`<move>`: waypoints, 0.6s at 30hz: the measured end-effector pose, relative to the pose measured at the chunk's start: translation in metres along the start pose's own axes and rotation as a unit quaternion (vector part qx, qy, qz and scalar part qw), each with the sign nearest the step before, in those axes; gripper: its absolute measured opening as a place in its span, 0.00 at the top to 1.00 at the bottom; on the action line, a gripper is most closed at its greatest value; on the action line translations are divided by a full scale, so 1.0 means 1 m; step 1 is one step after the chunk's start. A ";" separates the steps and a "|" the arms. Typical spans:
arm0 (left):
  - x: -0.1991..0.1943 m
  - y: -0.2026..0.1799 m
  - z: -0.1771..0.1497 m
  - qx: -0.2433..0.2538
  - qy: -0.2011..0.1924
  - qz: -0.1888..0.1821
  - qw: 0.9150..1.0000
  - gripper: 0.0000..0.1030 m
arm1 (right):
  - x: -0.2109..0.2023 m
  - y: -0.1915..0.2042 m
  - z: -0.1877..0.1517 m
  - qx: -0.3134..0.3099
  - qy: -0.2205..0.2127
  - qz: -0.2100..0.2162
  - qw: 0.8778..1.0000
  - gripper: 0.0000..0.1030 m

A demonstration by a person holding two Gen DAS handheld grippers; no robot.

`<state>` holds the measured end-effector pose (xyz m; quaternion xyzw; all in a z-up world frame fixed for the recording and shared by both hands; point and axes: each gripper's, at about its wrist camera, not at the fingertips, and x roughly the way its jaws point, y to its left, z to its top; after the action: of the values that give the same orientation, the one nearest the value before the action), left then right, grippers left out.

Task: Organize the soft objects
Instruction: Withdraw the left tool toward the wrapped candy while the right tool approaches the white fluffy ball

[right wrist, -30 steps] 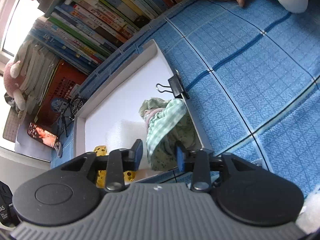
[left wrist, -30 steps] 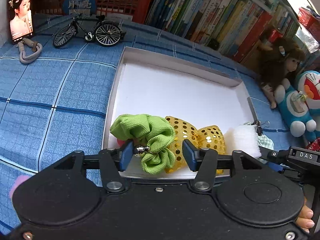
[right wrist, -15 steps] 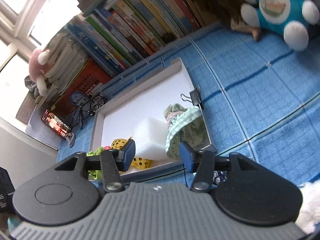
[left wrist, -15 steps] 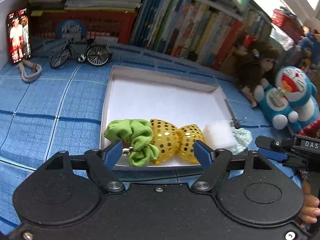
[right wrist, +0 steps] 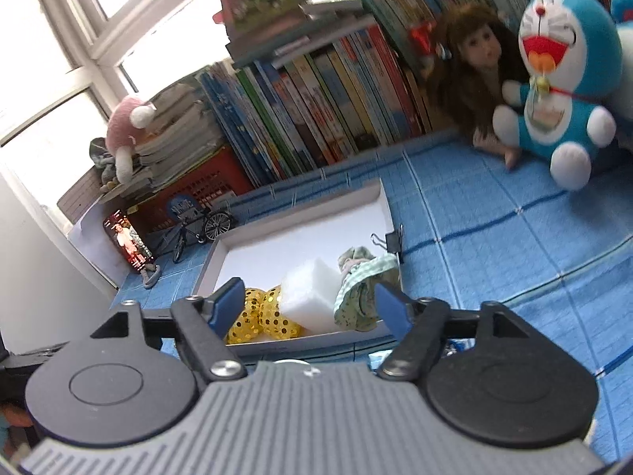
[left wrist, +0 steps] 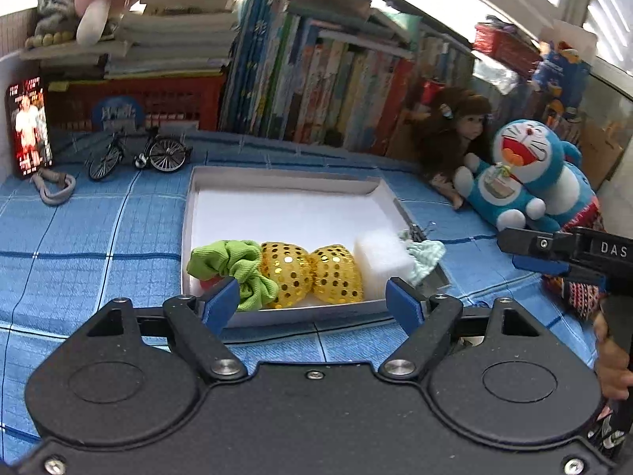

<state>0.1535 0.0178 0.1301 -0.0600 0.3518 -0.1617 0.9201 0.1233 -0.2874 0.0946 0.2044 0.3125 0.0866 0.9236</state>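
White box [left wrist: 189,213]: green scrunchie [left wrist: 229,261], gold sequin bow [left wrist: 312,273], white sponge [left wrist: 379,261], checked cloth [left wrist: 425,255] rowed along its near wall for tidiness; left gripper [left wrist: 312,303] and right gripper [right wrist: 306,306], fingers wide apart, empty.

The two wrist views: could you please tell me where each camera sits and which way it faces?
Left wrist view: sits on the left tool, jaws open, facing the white box head-on with the bookshelf behind; the right tool and some of the person's fingers show at the right edge.
Right wrist view: sits on the right tool, jaws open, facing the same box from its right, tilted.
Both share the gold sequin bow, white sponge and Doraemon plush.
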 end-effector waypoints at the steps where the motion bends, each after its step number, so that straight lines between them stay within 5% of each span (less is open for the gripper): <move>1: -0.004 -0.002 -0.003 0.005 -0.007 0.000 1.000 0.22 | -0.004 0.000 -0.002 -0.006 -0.005 -0.001 1.000 0.17; 18: -0.045 -0.029 -0.066 0.050 -0.075 -0.014 0.996 0.19 | -0.056 -0.002 -0.050 -0.105 -0.097 -0.022 0.990 0.02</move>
<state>0.0704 0.0059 0.1159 -0.0308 0.2728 -0.1867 0.9433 0.0487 -0.2893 0.0874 0.1068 0.2153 0.0787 0.9675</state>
